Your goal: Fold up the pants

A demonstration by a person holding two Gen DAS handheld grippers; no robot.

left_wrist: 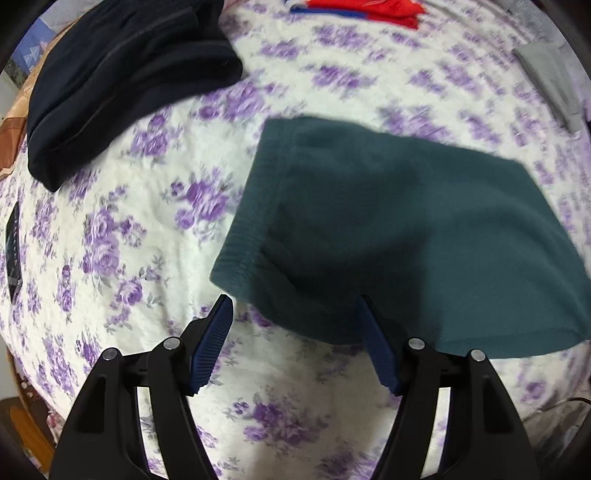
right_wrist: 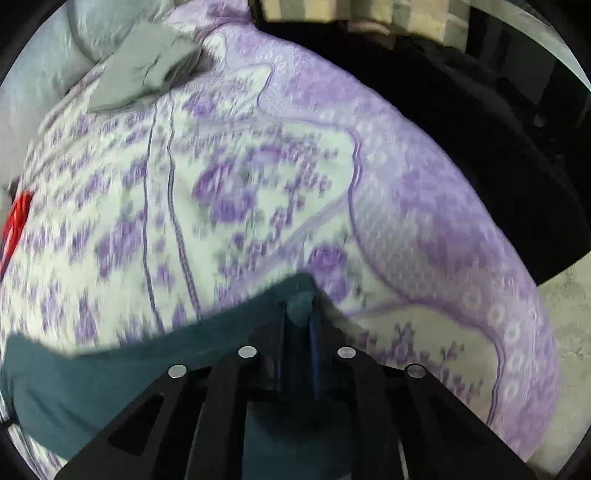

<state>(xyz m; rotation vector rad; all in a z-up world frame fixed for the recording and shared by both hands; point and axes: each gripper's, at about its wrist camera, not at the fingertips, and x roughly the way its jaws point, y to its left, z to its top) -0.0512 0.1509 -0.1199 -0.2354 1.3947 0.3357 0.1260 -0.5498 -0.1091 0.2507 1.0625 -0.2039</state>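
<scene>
The dark teal pants (left_wrist: 399, 229) lie folded on the purple-flowered bedspread (left_wrist: 147, 229), with the ribbed waistband toward the left. My left gripper (left_wrist: 295, 306) is open, its blue pads at the near edge of the pants, holding nothing. In the right wrist view the teal pants (right_wrist: 110, 376) stretch across the bottom of the frame. My right gripper (right_wrist: 298, 314) is shut on a raised corner of the pants.
Folded black garments (left_wrist: 122, 81) lie at the far left of the bed. A red garment (left_wrist: 373, 9) lies at the far edge, also seen in the right wrist view (right_wrist: 16, 218). Grey folded cloth (right_wrist: 147, 66) sits at the far end. The bed's edge (right_wrist: 524, 280) drops off to the right.
</scene>
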